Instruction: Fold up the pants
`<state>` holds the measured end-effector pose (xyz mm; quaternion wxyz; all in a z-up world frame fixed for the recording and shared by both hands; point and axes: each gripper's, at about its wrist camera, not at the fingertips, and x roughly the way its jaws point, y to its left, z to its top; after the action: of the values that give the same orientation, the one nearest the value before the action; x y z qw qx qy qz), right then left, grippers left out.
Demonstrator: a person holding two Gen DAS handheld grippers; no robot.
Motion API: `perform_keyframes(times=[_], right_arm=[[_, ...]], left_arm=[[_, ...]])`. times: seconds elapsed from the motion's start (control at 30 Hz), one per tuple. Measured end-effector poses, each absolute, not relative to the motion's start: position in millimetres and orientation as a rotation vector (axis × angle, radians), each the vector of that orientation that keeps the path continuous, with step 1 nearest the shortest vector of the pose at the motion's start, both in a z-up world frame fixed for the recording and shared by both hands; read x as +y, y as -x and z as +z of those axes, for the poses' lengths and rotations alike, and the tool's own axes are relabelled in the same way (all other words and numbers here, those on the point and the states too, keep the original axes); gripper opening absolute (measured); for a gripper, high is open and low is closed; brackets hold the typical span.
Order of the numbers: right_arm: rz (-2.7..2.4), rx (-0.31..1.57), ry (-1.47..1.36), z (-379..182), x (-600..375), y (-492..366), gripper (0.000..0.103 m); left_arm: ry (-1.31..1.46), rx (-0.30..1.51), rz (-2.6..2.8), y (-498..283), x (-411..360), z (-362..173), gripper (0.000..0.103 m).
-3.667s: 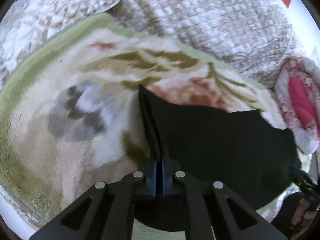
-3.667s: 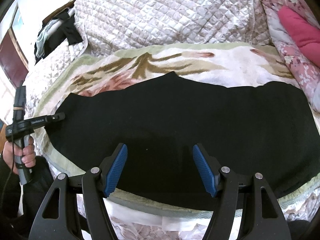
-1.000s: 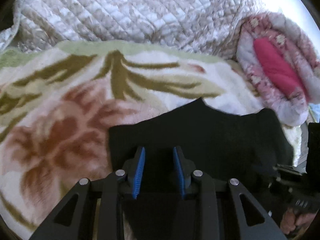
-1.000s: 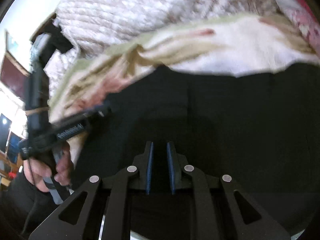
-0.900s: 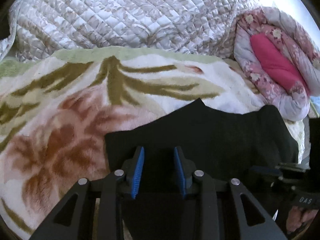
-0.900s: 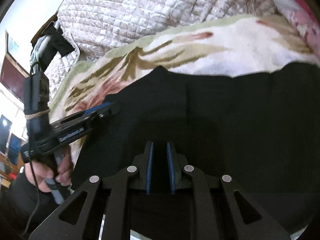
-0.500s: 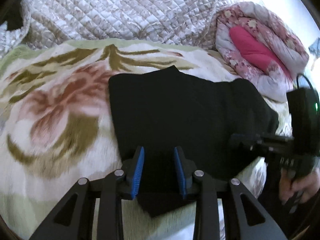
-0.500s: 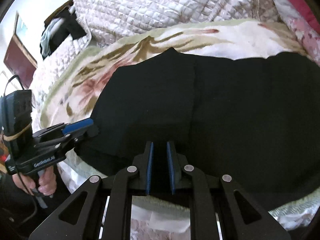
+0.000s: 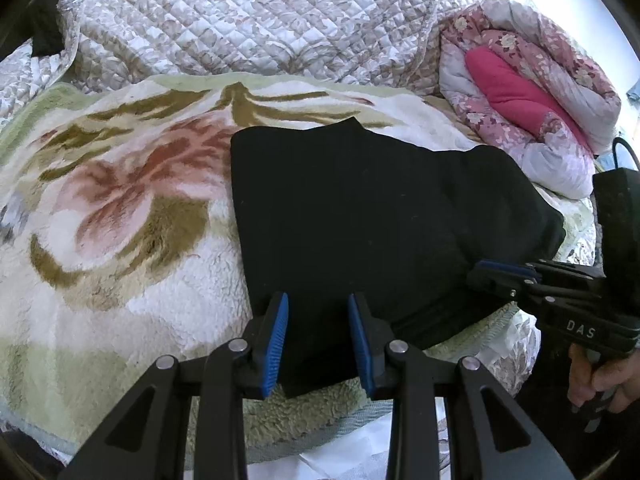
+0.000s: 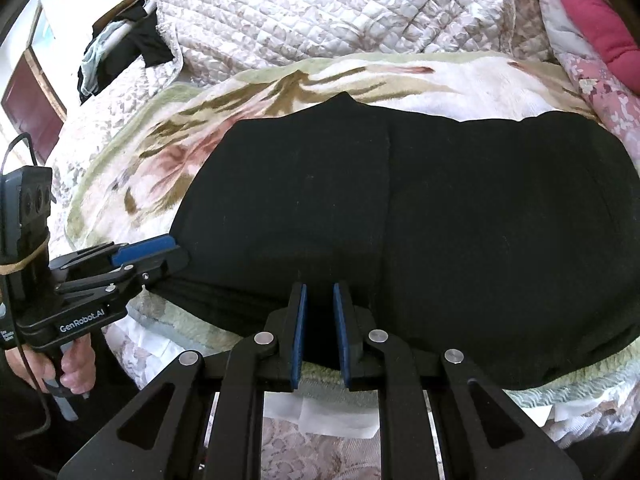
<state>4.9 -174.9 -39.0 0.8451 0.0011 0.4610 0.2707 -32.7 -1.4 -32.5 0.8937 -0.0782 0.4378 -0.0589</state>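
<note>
The black pants (image 9: pixel 372 208) lie folded over in a broad block on the floral fleece blanket (image 9: pixel 120 208); in the right wrist view the pants (image 10: pixel 420 216) show a fold edge down the middle. My left gripper (image 9: pixel 318 320) is open, its blue pads over the pants' near left corner, holding nothing. My right gripper (image 10: pixel 320 312) has its pads a narrow gap apart at the pants' near edge, with nothing pinched between them. The right gripper also shows in the left wrist view (image 9: pixel 504 276), and the left gripper in the right wrist view (image 10: pixel 148 252).
A quilted cover (image 9: pixel 248 20) is bunched behind the blanket. A rolled pink floral quilt (image 9: pixel 528 104) lies at the right. Dark clothes (image 10: pixel 120 52) hang at the back left. The bed's near edge with white cloth (image 10: pixel 320 412) runs below the grippers.
Both grippers have pulled back toward the near edge of the bed, so more of the folded pants shows. The left jaws stayed open and the right jaws stayed narrowly apart.
</note>
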Motion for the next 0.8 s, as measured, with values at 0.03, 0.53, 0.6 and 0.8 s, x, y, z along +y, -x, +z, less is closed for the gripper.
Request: perform_keyframes(times=[0.03, 0.53, 0.6, 0.8], right_arm=[[0.566, 0.968, 0.005, -36.4, -174.9, -4.0, 0.014], [0.463, 0.945, -0.069, -28.7, -206.7, -7.0, 0.025], [0.427, 0.954, -0.106, -29.1, -220.2, -9.9, 0.025], [0.279, 0.924, -0.266, -17.0, -271.5, -20.3, 0.026]], left_arm=[[0.158, 0.920, -0.111, 31.0, -2.6, -30.3, 0.034], [0.124, 0.959, -0.107, 26.5, -19.8, -22.0, 0.034], [0.119, 0.955, -0.106, 27.2, -19.9, -19.4, 0.034], [0.125, 0.933, -0.071, 20.7, -10.8, -15.3, 0.034]])
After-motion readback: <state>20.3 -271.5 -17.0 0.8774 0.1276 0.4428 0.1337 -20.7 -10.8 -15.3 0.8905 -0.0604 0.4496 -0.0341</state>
